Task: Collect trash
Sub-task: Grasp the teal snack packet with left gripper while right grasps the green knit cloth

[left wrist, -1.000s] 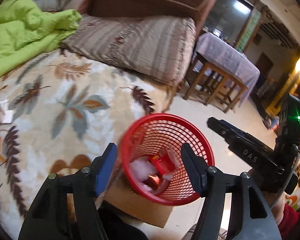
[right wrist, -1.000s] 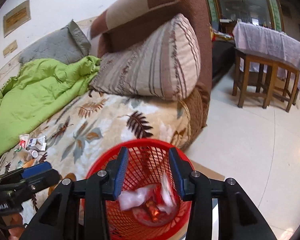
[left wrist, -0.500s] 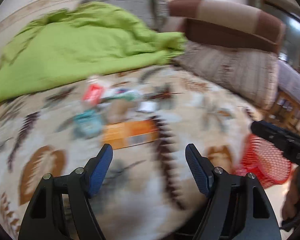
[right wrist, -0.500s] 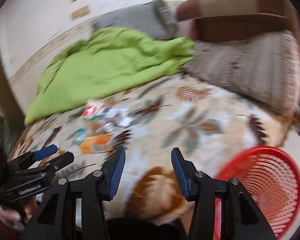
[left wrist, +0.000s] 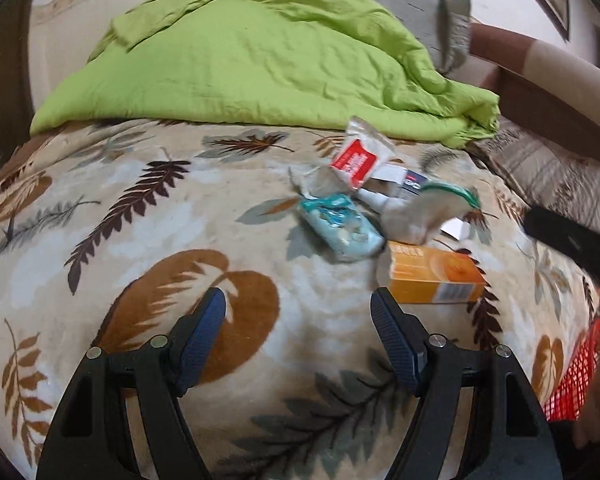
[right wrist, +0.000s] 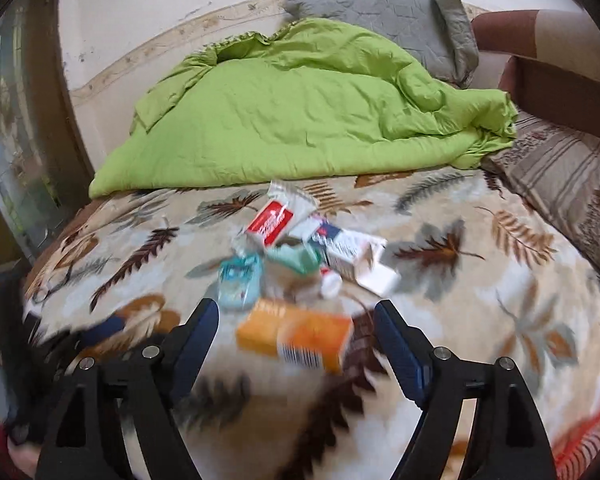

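1. Both grippers, left gripper (left wrist: 296,312) and right gripper (right wrist: 296,322), gape wide, empty, above the fuzzy leaf-patterned blanket (left wrist: 140,240).
2. Trash pile: orange cardboard box (right wrist: 294,334) nearest, crinkled teal plastic packet (left wrist: 340,228), red-and-white sachet (left wrist: 358,158).
3. Red mesh basket (left wrist: 576,376) sits near right; rumpled green quilt (right wrist: 300,120) lies far.

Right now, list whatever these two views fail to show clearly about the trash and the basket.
- Red basket: cut off by the frame edge in both views; its contents are hidden.
- Orange box: print unreadable in the right wrist view, smeared by motion blur.
- Trash pile: pieces overlap, so a count is not possible.
- Left gripper and right gripper: both open and empty.
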`<state>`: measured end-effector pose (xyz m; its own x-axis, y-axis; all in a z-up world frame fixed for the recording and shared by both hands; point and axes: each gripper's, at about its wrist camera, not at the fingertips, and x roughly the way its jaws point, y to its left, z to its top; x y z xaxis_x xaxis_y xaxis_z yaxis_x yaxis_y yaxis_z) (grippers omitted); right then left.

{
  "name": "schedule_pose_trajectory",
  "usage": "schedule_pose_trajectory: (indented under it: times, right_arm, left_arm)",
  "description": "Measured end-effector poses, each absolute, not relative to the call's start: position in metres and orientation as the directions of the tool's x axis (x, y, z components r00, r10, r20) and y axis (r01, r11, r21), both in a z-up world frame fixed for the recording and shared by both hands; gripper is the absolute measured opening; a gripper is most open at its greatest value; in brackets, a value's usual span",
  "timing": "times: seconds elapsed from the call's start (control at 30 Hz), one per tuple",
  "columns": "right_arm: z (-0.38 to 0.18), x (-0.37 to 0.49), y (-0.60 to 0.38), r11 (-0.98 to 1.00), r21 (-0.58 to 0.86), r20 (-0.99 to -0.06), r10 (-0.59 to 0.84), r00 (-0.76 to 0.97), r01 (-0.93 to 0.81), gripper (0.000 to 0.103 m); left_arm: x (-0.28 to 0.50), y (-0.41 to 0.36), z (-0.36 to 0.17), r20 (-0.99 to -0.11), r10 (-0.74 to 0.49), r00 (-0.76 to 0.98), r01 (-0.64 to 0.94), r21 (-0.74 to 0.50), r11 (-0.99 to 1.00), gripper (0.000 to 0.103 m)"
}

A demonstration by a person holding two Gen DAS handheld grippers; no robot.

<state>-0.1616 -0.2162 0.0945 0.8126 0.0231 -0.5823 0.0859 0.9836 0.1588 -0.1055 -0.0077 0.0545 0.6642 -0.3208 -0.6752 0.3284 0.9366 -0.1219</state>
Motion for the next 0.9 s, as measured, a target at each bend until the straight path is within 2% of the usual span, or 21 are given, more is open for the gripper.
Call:
schedule_pose_trajectory:
  times: [0.2,0.23,0.27,0.3,0.33,0.57,0.73,0.9]
  right_arm:
    - [0.063,-0.089,-0.211,0.983,0.154,-0.642,0.024,0.766,0.099,0.083]
    - [0.054,-0.078,-0.209,0.984,0.148,-0.657,0.021,0.754,0.101,0.070]
    - [0.050,-0.075,-0.209,0.983,0.156,-0.656,0.030,0.754,0.097,0.033]
    - [0.044,-0.072,-0.209,0.982,0.164,-0.662,0.041,0.748,0.092,0.016]
    - [0.040,-0.071,-0.210,0.981,0.167,-0.669,0.040,0.743,0.098,0.010]
    - [0.075,-0.136,-0.228,0.972,0.198,-0.524,-0.003,0.852,0.125,0.009]
    - [0.081,-0.176,-0.228,0.956,0.274,-0.486,0.040,0.873,0.109,0.009]
    - [0.078,-0.178,-0.239,0.942,0.313,-0.487,0.054,0.872,0.117,0.009]
  left_arm:
    - [-0.102,-0.004,0.049,-0.692,-0.312,0.650,0.312,-0.131,0.941,0.074]
    - [-0.102,-0.004,0.048,-0.696,-0.315,0.645,0.316,-0.132,0.939,0.074]
    - [-0.102,-0.005,0.047,-0.699,-0.316,0.642,0.318,-0.132,0.939,0.074]
    - [-0.102,-0.006,0.047,-0.701,-0.317,0.639,0.320,-0.133,0.938,0.074]
    - [-0.101,-0.006,0.046,-0.704,-0.320,0.634,0.320,-0.138,0.937,0.074]
    - [-0.086,-0.015,0.052,-0.716,-0.364,0.596,0.323,-0.201,0.925,0.074]
    - [-0.046,-0.046,0.048,-0.774,-0.386,0.502,0.320,-0.249,0.914,0.074]
    - [-0.004,-0.074,0.034,-0.829,-0.335,0.447,0.263,-0.236,0.935,0.074]
